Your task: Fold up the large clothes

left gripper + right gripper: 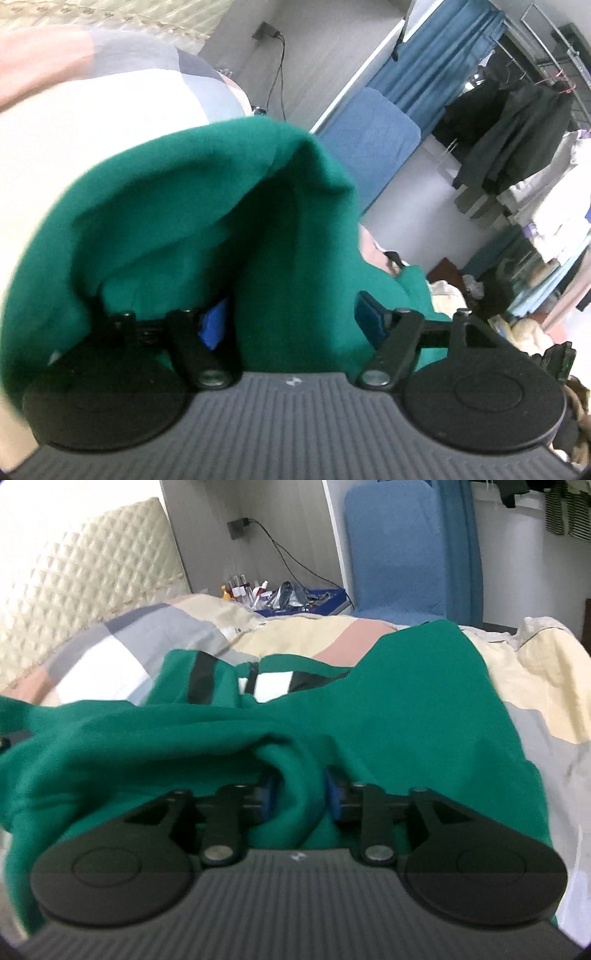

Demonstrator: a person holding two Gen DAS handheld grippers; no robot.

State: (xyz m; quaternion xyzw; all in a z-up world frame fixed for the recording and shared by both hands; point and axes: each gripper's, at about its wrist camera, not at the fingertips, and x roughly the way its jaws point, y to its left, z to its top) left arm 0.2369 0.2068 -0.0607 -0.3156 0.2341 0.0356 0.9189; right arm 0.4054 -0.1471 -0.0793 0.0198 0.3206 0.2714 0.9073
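Green fabric fills both wrist views: a large green garment point(406, 701) with a black and white band lies rumpled on a bed whose patchwork quilt point(110, 653) shows grey, white, pink and cream squares. The left tongs point(291, 317) stand wide apart, a raised fold of the cloth between the blue pads point(212, 326) but not pinched. The right tongs point(299, 794) are parted about halfway, a bunched ridge of the garment between them; whether the pads press it I cannot tell. A blue chair point(395, 546) stands beyond the bed.
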